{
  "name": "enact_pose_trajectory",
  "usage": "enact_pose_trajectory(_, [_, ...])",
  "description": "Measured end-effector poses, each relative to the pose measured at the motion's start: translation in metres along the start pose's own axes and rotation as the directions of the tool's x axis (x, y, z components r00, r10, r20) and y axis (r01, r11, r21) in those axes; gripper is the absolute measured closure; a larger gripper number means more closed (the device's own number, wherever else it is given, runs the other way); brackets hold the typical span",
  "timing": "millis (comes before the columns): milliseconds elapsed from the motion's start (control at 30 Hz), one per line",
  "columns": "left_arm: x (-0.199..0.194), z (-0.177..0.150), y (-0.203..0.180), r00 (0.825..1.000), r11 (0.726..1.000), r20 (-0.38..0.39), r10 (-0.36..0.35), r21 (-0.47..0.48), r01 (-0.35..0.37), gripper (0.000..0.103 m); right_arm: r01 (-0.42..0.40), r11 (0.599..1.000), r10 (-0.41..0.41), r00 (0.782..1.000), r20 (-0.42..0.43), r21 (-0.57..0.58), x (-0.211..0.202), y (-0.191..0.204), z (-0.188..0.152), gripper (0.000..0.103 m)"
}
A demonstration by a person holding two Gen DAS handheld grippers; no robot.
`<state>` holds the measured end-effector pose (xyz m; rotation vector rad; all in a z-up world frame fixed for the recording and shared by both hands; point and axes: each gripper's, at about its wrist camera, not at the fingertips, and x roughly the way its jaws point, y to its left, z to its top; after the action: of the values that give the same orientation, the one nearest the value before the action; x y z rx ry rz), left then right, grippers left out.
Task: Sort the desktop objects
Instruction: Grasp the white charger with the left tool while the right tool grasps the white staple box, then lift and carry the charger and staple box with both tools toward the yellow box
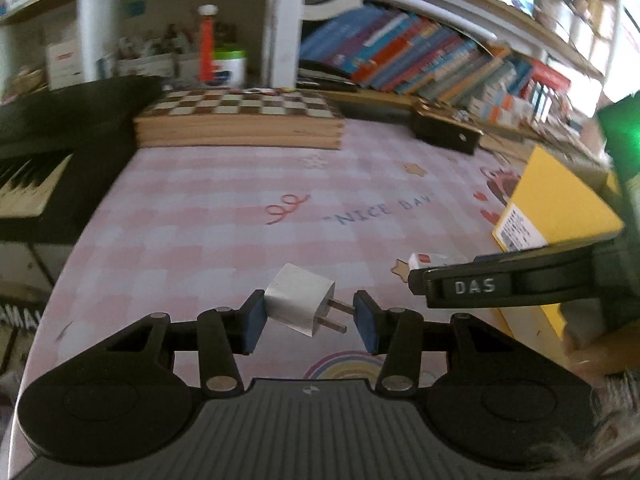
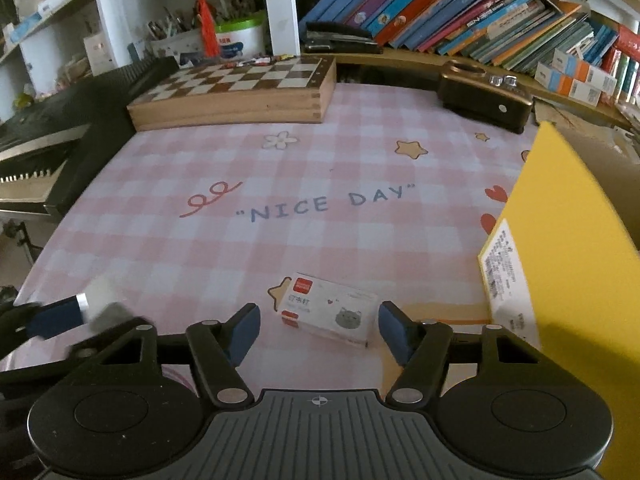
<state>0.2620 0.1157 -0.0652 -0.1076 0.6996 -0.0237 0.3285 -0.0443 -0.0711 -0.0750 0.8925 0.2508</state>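
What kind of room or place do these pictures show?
Probably a home study or a child's desk. Leaning books fill the shelf behind, a pink checked mat reading "NICE DAY" covers the desk, and a wooden chessboard and a keyboard sit at its edges.

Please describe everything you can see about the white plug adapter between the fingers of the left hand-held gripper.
The white plug adapter is a small cube-shaped charger block that looks like smooth plastic, with two flat metal prongs pointing right. It sits tilted between the blue pads of the left hand-held gripper, above the pink checked desk mat. The left pad touches its flat end; the prong tips reach the right pad. It looks clean and undamaged.
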Motion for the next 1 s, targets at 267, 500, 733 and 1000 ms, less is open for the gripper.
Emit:
enact_pose_trajectory(267, [-0.019, -0.006, 0.017, 0.999, 0.997, 0.011, 0.045, -0.063, -0.044, 0.059, 0.039, 0.999, -0.039, 0.999, 0.022, -0.017, 0.009, 0.003, -0.005, 0.045])
enact_pose_trajectory(500, [-0.032, 0.001, 0.016, 0.998, 0.997, 0.051, 0.026, -0.071, -0.022, 0.059, 0.012, 1.0, -0.012, 0.998, 0.055, 0.003, -0.004, -0.002, -0.003, 0.046])
enact_pose_trajectory(733, [-0.051, 0.006, 0.013, 0.995, 0.997, 0.094, -0.012, -0.079, 0.02, 0.059, -0.026, 1.0, 0.026, 0.992, 0.12, -0.004, -0.04, -0.002, 0.0, 0.046])
enact_pose_trajectory(1000, [-0.083, 0.004, 0.008, 0.989, 0.994, 0.136, -0.062, -0.085, 0.074, 0.059, -0.06, 0.998, 0.063, 0.979, 0.195, -0.019, -0.088, 0.0, -0.007, 0.046])
